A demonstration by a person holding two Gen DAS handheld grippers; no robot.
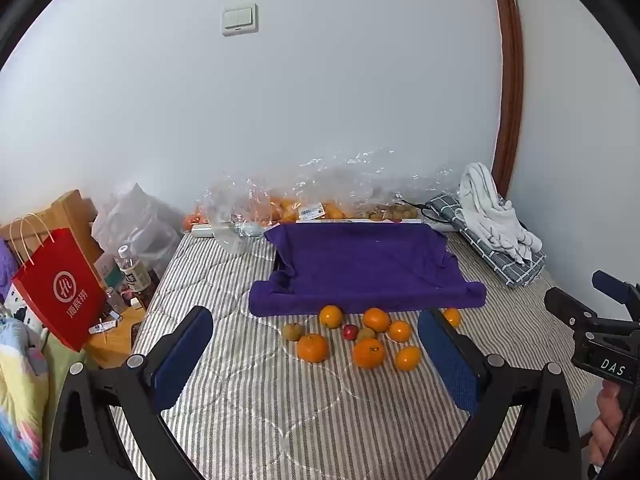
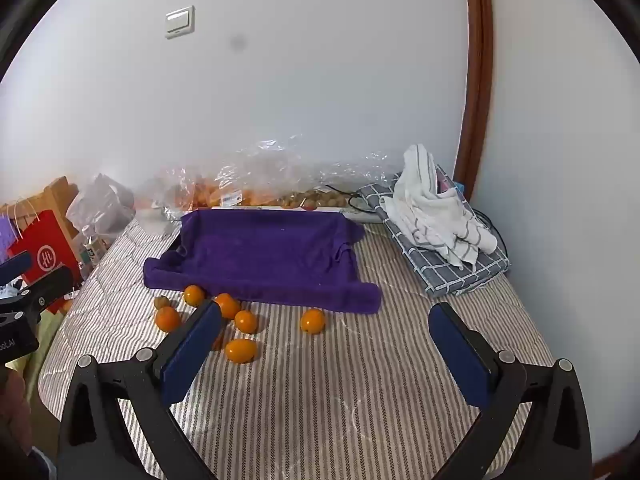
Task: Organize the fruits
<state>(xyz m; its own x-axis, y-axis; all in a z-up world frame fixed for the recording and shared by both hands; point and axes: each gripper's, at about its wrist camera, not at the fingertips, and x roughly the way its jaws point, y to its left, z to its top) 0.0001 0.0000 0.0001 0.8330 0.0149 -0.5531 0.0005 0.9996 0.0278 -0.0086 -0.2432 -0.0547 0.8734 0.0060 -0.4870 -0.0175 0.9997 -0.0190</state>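
Loose fruits lie on the striped bed cover just in front of the near edge of a purple towel-lined tray [image 1: 360, 264]. Most are round, glossy orange tangerines [image 1: 312, 347], clustered close together, some touching. One orange fruit [image 2: 312, 321] sits apart to the right of the cluster. Among them lie a small red fruit [image 1: 350, 331] and two dull brownish-green fruits [image 1: 292, 331], one at the cluster's left edge and one in its middle. The tray's purple lining is bare.
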